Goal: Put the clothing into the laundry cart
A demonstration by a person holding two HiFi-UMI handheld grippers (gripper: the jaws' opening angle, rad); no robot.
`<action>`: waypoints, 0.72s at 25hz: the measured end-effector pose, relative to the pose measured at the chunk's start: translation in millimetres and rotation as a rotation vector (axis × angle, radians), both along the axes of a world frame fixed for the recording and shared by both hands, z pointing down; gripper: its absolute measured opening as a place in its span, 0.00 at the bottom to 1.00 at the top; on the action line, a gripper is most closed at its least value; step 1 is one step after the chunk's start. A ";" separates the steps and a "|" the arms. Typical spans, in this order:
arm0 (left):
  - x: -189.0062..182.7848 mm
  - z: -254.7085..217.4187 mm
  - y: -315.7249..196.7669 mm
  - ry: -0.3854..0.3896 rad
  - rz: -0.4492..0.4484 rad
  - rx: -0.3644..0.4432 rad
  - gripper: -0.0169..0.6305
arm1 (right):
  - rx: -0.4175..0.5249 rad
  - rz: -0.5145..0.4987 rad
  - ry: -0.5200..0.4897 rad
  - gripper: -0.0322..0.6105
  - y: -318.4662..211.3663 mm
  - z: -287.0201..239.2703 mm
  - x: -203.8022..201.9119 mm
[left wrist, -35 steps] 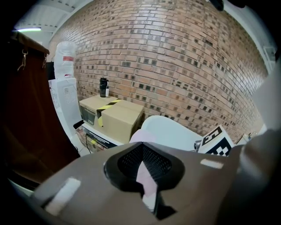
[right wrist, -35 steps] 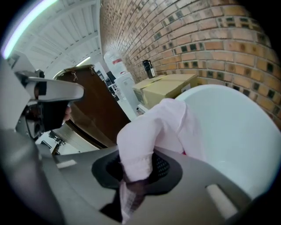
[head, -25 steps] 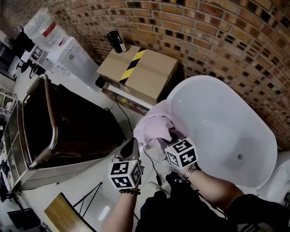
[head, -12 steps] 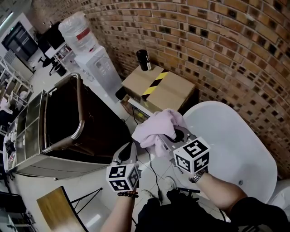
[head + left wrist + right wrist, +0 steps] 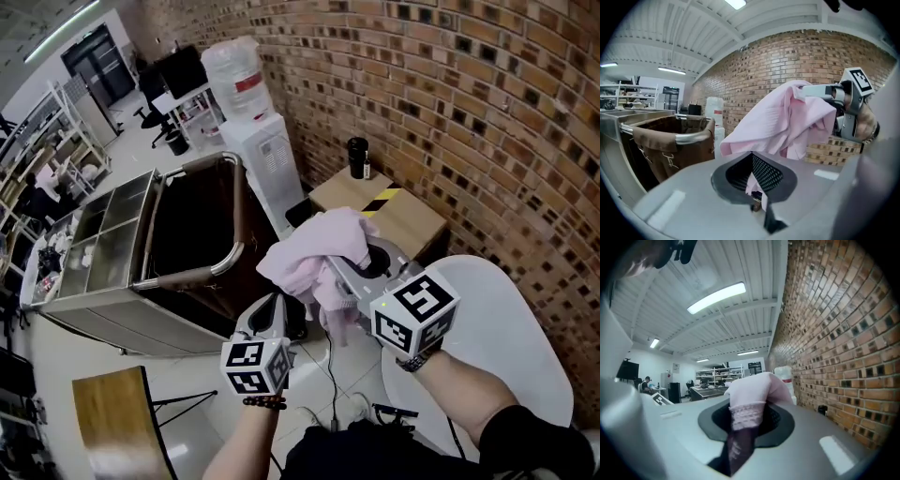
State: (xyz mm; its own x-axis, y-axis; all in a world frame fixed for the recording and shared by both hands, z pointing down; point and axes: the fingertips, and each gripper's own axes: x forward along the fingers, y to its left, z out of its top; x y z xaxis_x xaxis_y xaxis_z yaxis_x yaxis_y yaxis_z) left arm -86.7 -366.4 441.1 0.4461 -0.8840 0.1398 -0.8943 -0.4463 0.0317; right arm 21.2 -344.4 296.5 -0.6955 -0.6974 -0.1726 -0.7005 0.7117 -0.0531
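A pink garment (image 5: 314,255) hangs bunched from my right gripper (image 5: 354,277), which is shut on it above the floor between the white tub and the laundry cart (image 5: 237,202). In the right gripper view, lace-trimmed pink cloth (image 5: 749,405) fills the jaws of the right gripper (image 5: 750,423). My left gripper (image 5: 271,306) sits just left of and below the garment with its jaws shut. In the left gripper view, the garment (image 5: 787,119) drapes ahead of the left gripper (image 5: 751,154), the right gripper (image 5: 847,105) holds it, and the cart's brown bag (image 5: 670,138) stands at the left.
A water dispenser (image 5: 258,141) stands behind the cart by the brick wall. A cardboard box (image 5: 398,214) carries a black bottle (image 5: 356,157). The white tub (image 5: 511,347) is at the right. A steel compartment rack (image 5: 94,248) adjoins the cart. A wooden board (image 5: 108,422) lies at lower left.
My right gripper has carried the pink garment up and away from the tub's rim toward the cart. The view has swung toward the cart and room. The left gripper stays shut beside it.
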 end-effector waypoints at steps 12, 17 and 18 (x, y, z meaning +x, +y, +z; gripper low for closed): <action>-116.1 -75.3 34.3 0.026 -0.113 0.114 0.02 | 0.164 -0.117 0.016 0.18 20.7 -135.6 -124.8; -158.1 -97.2 37.9 0.032 -0.146 0.141 0.02 | 0.208 -0.130 0.004 0.18 19.6 -182.2 -166.7; -165.5 -98.0 37.8 0.034 -0.148 0.144 0.02 | 0.215 -0.132 0.002 0.18 19.4 -191.7 -174.2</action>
